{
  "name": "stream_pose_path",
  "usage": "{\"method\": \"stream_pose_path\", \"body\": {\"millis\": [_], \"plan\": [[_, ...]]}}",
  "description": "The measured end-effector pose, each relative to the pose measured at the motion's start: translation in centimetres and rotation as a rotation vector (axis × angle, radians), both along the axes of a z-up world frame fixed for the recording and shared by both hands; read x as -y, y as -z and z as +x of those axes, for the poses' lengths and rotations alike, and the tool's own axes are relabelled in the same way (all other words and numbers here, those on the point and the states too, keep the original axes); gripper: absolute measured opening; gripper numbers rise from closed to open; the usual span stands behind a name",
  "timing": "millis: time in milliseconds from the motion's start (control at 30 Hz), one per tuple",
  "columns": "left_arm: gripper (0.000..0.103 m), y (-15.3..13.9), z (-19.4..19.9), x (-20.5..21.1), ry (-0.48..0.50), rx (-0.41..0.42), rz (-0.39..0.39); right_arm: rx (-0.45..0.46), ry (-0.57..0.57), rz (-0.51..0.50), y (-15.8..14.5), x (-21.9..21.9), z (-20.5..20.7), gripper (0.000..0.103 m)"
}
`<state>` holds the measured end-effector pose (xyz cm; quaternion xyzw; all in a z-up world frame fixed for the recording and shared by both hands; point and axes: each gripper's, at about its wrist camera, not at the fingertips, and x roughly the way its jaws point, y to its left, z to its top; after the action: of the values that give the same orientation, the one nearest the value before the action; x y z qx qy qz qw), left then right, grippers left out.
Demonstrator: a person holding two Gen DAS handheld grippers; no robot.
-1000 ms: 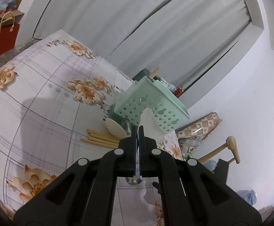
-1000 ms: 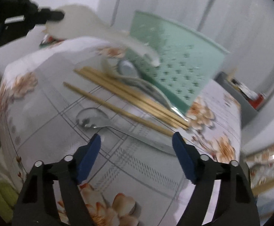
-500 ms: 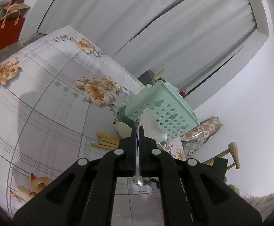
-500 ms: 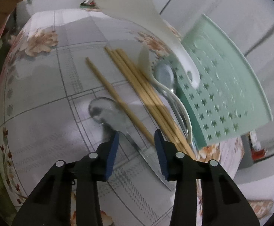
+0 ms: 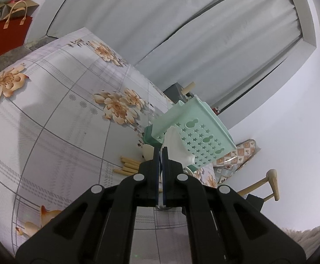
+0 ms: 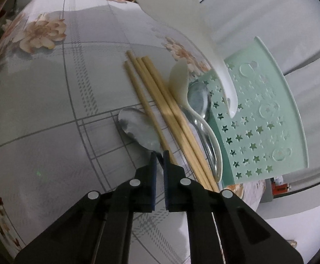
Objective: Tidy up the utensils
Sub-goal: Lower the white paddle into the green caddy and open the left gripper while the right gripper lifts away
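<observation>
My left gripper (image 5: pixel 159 154) is shut on a white rice paddle (image 5: pixel 175 147), held in the air with its handle end in front of the mint-green star-holed basket (image 5: pixel 195 136). The right wrist view shows the same paddle (image 6: pixel 193 26) slanting down to the basket (image 6: pixel 261 121). My right gripper (image 6: pixel 159 156) is low over the table, its jaws closing on the neck of a metal spoon (image 6: pixel 138 127), pads pressing it. Beside it lie wooden chopsticks (image 6: pixel 160 107), a white spoon (image 6: pixel 178 81) and a second metal spoon (image 6: pixel 198 101).
The table wears a floral grid-patterned cloth (image 5: pixel 50 114). The basket lies tipped near the table's far edge. A red bag (image 5: pixel 8 35) stands on the floor, and a wooden chair part (image 5: pixel 272 182) shows beyond the table. Curtains hang behind.
My right gripper rolled, came in over the metal spoon and narrowed its jaws from wide apart to pinching the spoon's neck. The left gripper sank slightly with the paddle.
</observation>
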<state>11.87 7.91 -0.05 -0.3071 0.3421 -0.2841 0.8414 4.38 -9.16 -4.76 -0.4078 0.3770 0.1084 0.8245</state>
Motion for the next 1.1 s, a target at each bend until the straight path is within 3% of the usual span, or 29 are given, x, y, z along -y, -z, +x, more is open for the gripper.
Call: {"method": "stream_pose_path", "body": {"millis": [200,367,800,967,1100], "plan": [[0.001,-0.5,-0.3,-0.4,-0.016,0.013,0.009,0.079,0.043,0.03,-1.6,0.3,-1.4,0.002],[0.001,-1.9,-0.8,-0.5,-0.021,0.054,0.014,0.127,0.119,0.113,-3.5,1.6,-2.7,0.002],[0.001,-9.4,-2.1,-0.2,-0.023,0.262,0.073,0.231,0.239,0.285,-6.2,4.0,-5.0,0.002],[0.001,-12.8,-1.0,1.3,-0.032,0.356,0.207,0.282,0.265,0.33,-7.1,4.4,-5.0,0.002],[0.001,-14.8,0.2,4.4,-0.024,0.436,0.457,0.309,0.28,0.357,-7.5,5.1,-5.0,0.002]]}}
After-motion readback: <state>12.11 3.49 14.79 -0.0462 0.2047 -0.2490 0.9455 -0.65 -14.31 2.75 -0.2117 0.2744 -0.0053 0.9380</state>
